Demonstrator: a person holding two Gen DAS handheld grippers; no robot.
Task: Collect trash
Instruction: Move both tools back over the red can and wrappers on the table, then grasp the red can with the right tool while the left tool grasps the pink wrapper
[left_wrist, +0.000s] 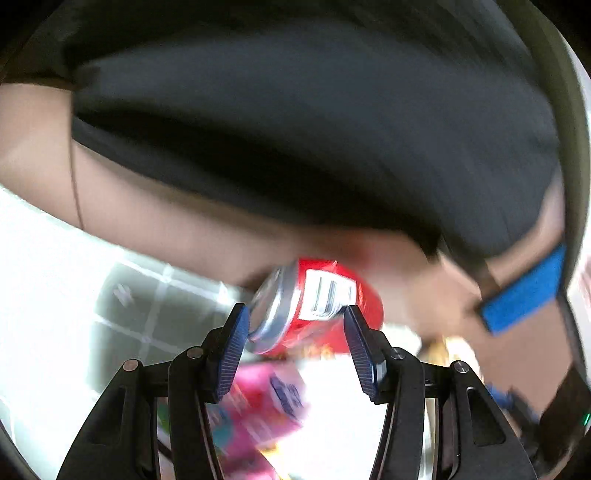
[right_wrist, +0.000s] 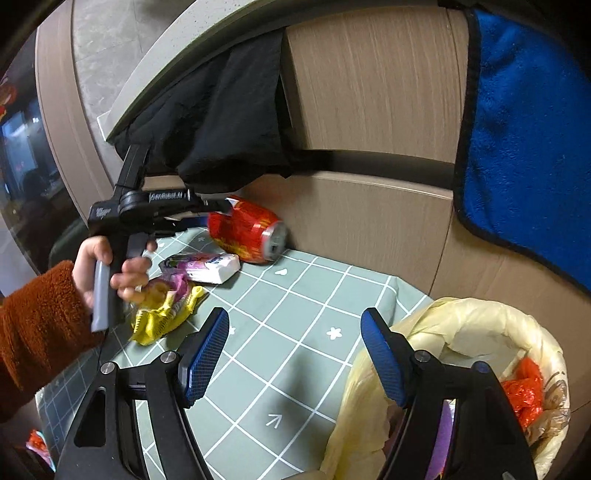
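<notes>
I find the left claw (left_wrist: 295, 328) open around the red can (left_wrist: 317, 306), which lies on the counter (right_wrist: 295, 332) against the wall; pad contact unclear. Right claw (right_wrist: 295, 354) open, empty, beside the bin (right_wrist: 480, 321).

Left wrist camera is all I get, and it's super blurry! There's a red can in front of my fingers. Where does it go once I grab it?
Observer: A bin lined with a yellow bag stands at the right edge of the green tablecloth, just past the right gripper.
Operator: Is there stuff in it already?
Observer: Yes, a crumpled orange-red wrapper lies inside.
Operator: What else is left to pick up?
Observer: A white tissue pack and a yellow wrapper, both near the red can.
</notes>
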